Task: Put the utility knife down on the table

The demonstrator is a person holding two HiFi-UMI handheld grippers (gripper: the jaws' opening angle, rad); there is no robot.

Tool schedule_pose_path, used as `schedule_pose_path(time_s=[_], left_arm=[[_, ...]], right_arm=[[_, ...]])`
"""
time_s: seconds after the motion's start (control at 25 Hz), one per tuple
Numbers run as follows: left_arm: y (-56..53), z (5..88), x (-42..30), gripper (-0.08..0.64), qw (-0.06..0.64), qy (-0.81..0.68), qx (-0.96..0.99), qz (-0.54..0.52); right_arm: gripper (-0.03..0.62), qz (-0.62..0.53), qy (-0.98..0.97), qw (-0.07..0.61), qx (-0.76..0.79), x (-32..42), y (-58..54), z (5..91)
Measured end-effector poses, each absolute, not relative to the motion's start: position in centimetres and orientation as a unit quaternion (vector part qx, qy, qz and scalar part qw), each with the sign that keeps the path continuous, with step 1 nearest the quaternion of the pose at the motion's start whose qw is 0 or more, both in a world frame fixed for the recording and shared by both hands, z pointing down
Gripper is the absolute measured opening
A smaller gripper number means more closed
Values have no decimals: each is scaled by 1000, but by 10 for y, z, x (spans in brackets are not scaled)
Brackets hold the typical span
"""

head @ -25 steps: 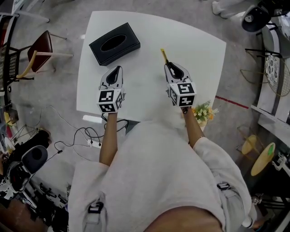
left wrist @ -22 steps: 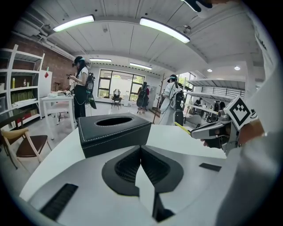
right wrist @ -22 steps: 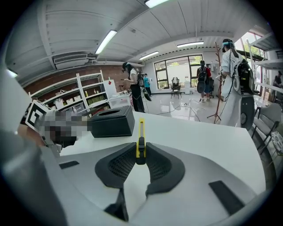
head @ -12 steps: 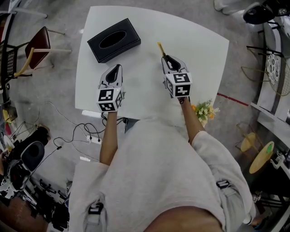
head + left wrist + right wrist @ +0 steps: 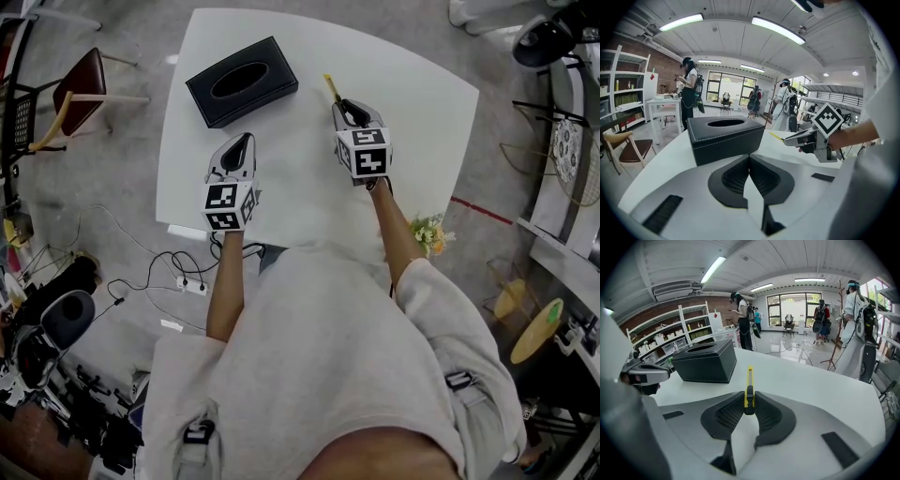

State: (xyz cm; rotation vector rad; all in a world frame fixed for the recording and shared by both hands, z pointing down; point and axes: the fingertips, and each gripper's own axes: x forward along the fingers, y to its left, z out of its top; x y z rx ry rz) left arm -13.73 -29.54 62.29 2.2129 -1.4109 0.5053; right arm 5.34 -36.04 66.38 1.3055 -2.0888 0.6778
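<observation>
A yellow utility knife (image 5: 749, 385) with a black slider is clamped between the pads of my right gripper (image 5: 749, 406), its tip pointing away over the white table (image 5: 820, 380). In the head view the knife (image 5: 331, 89) sticks out ahead of the right gripper (image 5: 349, 112), low over the table (image 5: 412, 84) right of centre. My left gripper (image 5: 241, 145) hovers over the table's near left part. In the left gripper view its jaws (image 5: 750, 164) meet with nothing between them, and the right gripper (image 5: 806, 137) with the knife (image 5: 777, 136) shows at the right.
A black tissue box (image 5: 241, 81) stands at the table's far left, also seen ahead of both grippers (image 5: 725, 136) (image 5: 704, 361). A chair (image 5: 75, 98) stands left of the table. Cables (image 5: 178, 277) lie on the floor. A small bunch of flowers (image 5: 427, 232) is near the right arm. People stand in the room's background.
My right gripper has moved forward and down over the table with the knife in it. The left gripper has barely moved.
</observation>
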Motion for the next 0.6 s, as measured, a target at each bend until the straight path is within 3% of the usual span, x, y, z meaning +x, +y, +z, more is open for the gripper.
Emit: schedule_pose_path(time_s=[0.6], left_arm=[[-292, 622, -142, 18, 233, -520, 801, 180]], right_arm=[[83, 295, -747, 358, 476, 56, -363, 707]])
